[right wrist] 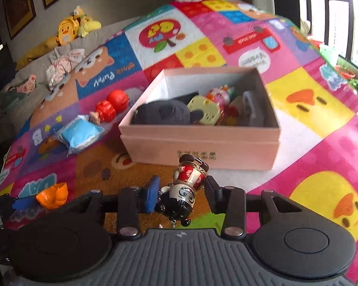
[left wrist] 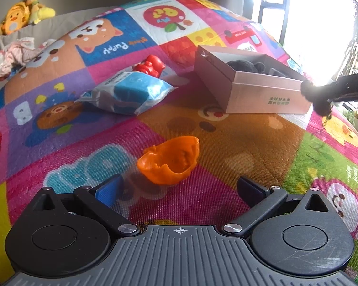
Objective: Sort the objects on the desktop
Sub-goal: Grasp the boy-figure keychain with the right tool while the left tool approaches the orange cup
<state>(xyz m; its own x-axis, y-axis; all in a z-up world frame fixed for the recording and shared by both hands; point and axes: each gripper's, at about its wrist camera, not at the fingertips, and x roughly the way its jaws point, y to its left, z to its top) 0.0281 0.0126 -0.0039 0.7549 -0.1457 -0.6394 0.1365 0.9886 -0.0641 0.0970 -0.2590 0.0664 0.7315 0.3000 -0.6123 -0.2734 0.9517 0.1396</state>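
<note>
My right gripper (right wrist: 182, 194) is shut on a small mouse-eared figurine (right wrist: 186, 186) with a white face and a red flowered body, held just in front of the pink cardboard box (right wrist: 202, 140). The box is open and holds a black plush (right wrist: 162, 113), a pale yellow toy (right wrist: 205, 109) and other small toys. My left gripper (left wrist: 180, 188) is open low over the mat, and an orange plastic shell (left wrist: 170, 162) lies just ahead of its fingers. The same box (left wrist: 262, 95) stands beyond, to the right.
A blue packet in clear wrap (left wrist: 131, 93) and a red toy (left wrist: 150, 68) lie left of the box on the colourful cartoon mat (right wrist: 310, 143). Yellow plush toys (right wrist: 76, 27) and bundled cloth (right wrist: 64, 66) sit on the grey sofa behind. A bright window is at right.
</note>
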